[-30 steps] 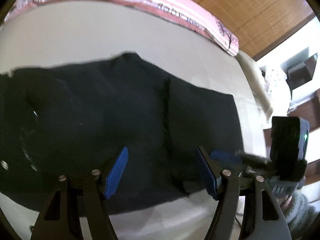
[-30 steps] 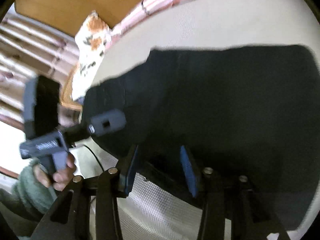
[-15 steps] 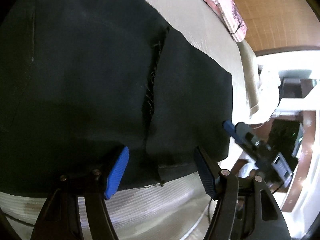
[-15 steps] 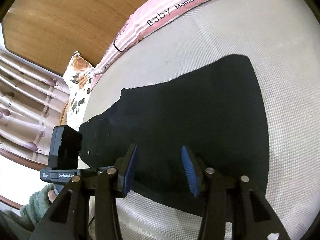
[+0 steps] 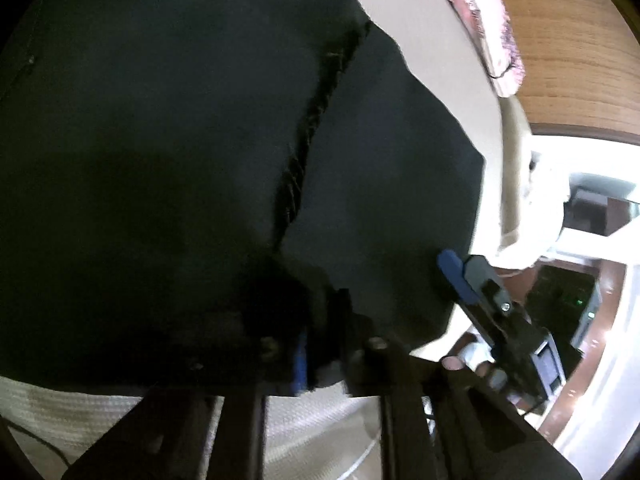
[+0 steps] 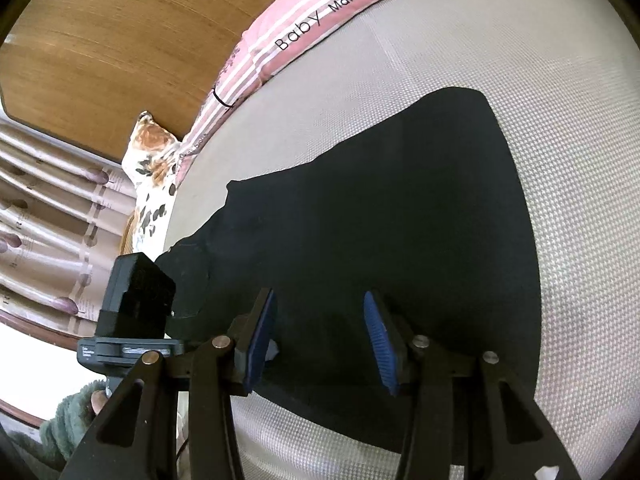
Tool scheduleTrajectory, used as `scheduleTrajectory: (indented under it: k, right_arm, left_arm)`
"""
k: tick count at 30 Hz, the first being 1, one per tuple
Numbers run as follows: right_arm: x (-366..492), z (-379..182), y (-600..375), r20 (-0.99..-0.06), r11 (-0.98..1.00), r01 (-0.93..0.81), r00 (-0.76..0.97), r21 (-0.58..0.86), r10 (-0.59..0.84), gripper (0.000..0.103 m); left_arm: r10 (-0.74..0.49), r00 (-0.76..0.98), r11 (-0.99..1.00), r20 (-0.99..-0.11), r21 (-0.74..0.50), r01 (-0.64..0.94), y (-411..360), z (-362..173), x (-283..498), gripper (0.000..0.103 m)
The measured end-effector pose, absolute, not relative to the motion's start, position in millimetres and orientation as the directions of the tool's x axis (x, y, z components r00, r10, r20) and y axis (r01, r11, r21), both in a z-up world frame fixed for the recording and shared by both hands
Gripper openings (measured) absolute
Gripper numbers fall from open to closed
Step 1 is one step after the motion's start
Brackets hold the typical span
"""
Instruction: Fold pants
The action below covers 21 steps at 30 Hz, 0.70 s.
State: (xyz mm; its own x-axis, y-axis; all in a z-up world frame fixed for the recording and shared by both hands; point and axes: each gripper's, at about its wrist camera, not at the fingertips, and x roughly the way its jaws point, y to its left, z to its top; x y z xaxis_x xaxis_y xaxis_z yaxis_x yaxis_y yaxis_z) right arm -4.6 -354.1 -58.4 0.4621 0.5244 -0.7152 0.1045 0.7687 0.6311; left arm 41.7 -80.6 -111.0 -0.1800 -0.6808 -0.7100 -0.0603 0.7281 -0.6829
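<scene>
Pants, one pair, lying near bed edge; left claw pinching near hem, right claw gaping, holding nothing.

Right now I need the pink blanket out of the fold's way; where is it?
In the right wrist view the pink blanket runs along the mattress's far edge, top centre, apart from the pants, beside the floral pillow.

Wooden headboard, beige curtains

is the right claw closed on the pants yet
No, the right claw is open, its two blue pads standing apart over the near edge of the black pants.
</scene>
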Motion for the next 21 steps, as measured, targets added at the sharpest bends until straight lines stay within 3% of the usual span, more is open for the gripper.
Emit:
scheduleTrajectory:
  k: [5, 13, 21]
  right_arm:
    - [-1.2, -56.5, -355.8, -0.735, 0.791, 0.11, 0.463, 0.602, 0.495, 0.044]
    - [5.9, -58.0, -364.4, -0.753, 0.808, 0.133, 0.473, 0.574, 0.457, 0.045]
    - [24.6, -49.4, -366.7, -0.785, 0.852, 0.137, 0.484, 0.505, 0.387, 0.046]
  left_arm:
    - [-0.579, -0.124, 0.804, -0.806, -0.59, 0.079, -94.0, -91.6, 36.8, 0.006]
    - [-0.478, -0.024, 0.859, -0.878, -0.473, 0.194, -80.0, -78.9, 35.5, 0.006]
    - [-0.406, 0.068, 0.873, -0.911, -0.364, 0.325, -81.7, -71.4, 29.2, 0.019]
